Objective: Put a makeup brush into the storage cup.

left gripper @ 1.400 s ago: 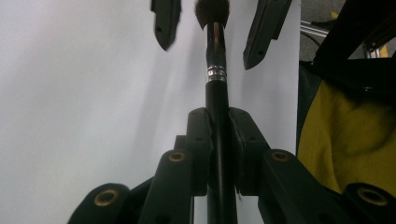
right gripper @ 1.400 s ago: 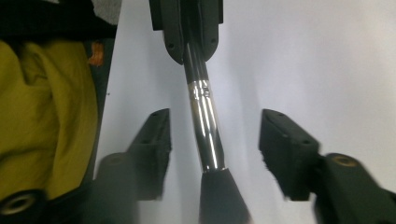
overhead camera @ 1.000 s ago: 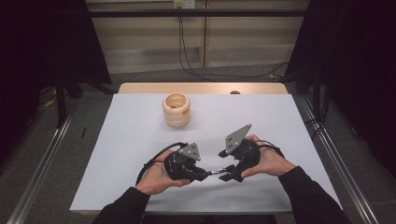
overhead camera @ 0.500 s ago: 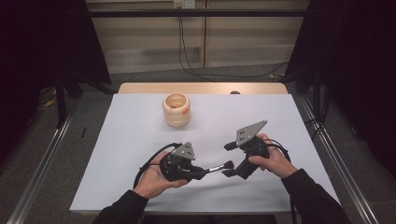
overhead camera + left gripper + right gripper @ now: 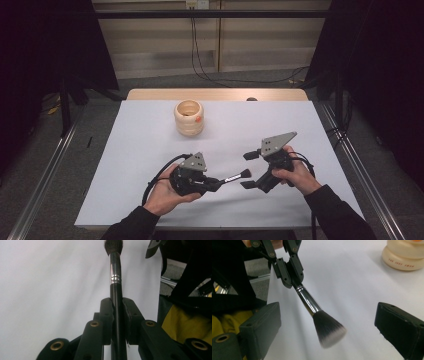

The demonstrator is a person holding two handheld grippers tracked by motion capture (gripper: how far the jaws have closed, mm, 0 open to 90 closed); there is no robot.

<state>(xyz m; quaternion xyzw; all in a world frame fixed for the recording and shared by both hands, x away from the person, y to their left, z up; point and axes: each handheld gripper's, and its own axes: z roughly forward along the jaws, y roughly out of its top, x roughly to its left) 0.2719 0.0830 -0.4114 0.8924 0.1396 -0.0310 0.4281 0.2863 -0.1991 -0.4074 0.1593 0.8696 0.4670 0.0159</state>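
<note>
A makeup brush (image 5: 232, 178) with a black handle, silver ferrule and dark bristles sticks out to the right from my left gripper (image 5: 220, 183), which is shut on its handle. In the left gripper view both pads clamp the handle (image 5: 116, 322) and the bristles (image 5: 113, 246) point away. My right gripper (image 5: 249, 170) faces the brush tip with its jaws wide apart; they have just been opening. In the right gripper view the brush head (image 5: 327, 330) lies between the two fingers (image 5: 262, 322) without touching either.
A pale wooden holder of stacked rings (image 5: 189, 118) stands at the table's back centre and appears top right in the right gripper view (image 5: 405, 255). The white tabletop (image 5: 145, 135) has metal rails along both sides. Cables trail from both grippers.
My right gripper has drawn away to the right from the left one and its jaws have spread. The left gripper keeps the brush and has stayed put.
</note>
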